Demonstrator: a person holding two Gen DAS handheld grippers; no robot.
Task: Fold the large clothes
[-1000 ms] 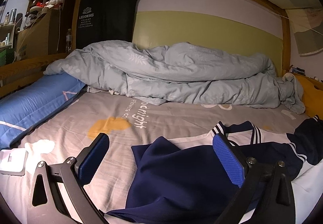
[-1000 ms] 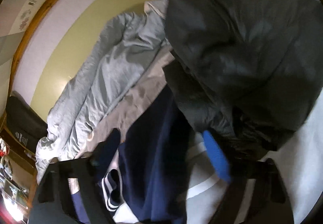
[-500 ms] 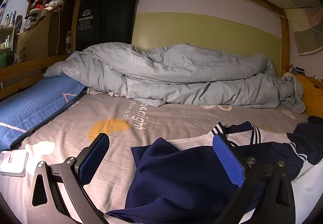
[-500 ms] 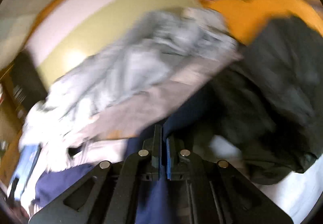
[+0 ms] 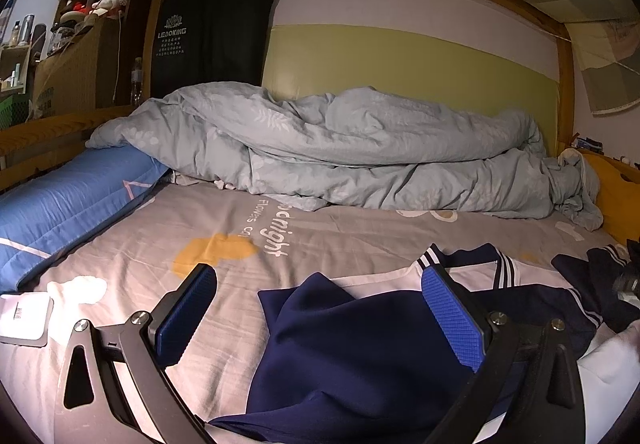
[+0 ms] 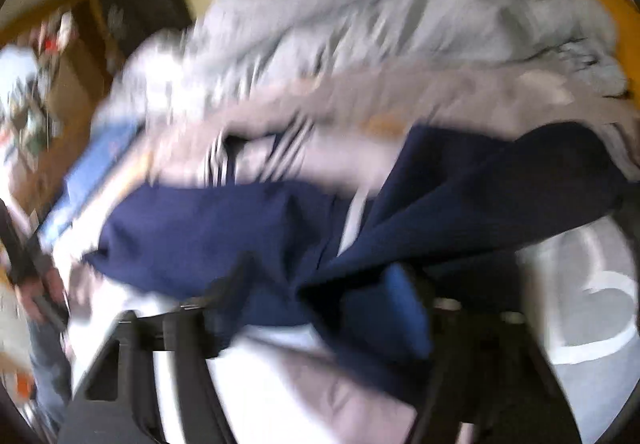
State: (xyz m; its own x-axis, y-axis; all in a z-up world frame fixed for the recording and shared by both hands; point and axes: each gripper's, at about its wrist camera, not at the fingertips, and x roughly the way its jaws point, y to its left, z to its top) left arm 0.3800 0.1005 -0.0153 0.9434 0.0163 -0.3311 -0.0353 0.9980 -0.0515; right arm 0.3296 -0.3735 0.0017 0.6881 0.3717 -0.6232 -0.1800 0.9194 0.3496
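Left gripper [image 5: 320, 308]: we see its fingers spread wide, with nothing between the blue pads; it hovers low over the bed.
Right gripper [image 6: 320, 308]: the view is heavily blurred. We make out one blue pad with navy cloth draped across the fingers, but we cannot tell whether they pinch it.
Garment: a navy and white jacket [image 5: 360, 356] with striped collar trim lies crumpled on the near part of the bed sheet [image 5: 320, 240]. In the left view a navy fold rises between the two fingers, touching neither that we can see. In the right view the same jacket [image 6: 224, 228] spreads across the middle of the frame.
Bed sheet: grey, with an orange patch and printed lettering; it is bare between the jacket and the duvet.
Duvet [image 5: 360, 156]: pale grey, bunched along the far wall side of the bed, well apart from the jacket.
Blue quilt [image 5: 68, 200]: it lies along the left edge of the bed, its far end under the duvet.
White device [image 5: 24, 318]: it lies flat on the sheet, just left of the left gripper.
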